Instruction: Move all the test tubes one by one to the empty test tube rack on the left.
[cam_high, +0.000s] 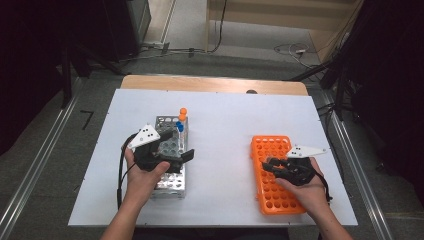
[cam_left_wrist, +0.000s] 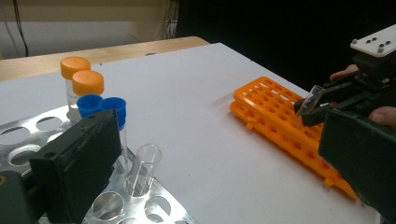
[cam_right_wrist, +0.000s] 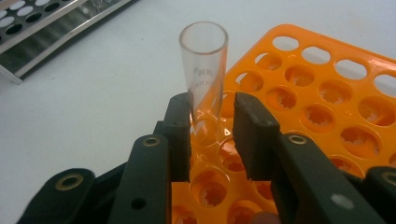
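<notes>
Over the orange rack (cam_high: 277, 200) my right gripper (cam_high: 267, 164) holds its jaws around a clear uncapped tube (cam_right_wrist: 203, 79). The tube leans, its lower end in a hole of the orange rack (cam_right_wrist: 327, 93). It rests against one jaw of the right gripper (cam_right_wrist: 211, 112), and a thin gap shows at the other. My left gripper (cam_high: 177, 145) hovers wide open over the metal rack (cam_high: 170, 182). Between the jaws of the left gripper (cam_left_wrist: 217, 135), another clear tube (cam_left_wrist: 144, 165) stands in the metal rack (cam_left_wrist: 28, 135). Blue-capped tubes (cam_left_wrist: 100, 105) and orange-capped tubes (cam_left_wrist: 81, 77) stand behind it.
Both racks lie on a white sheet (cam_high: 220, 125) over a wooden table (cam_high: 210, 84). White sheet shows between the racks. Cables run across the floor (cam_high: 290, 50) beyond the table's far edge, and metal rails (cam_high: 35, 170) flank the table.
</notes>
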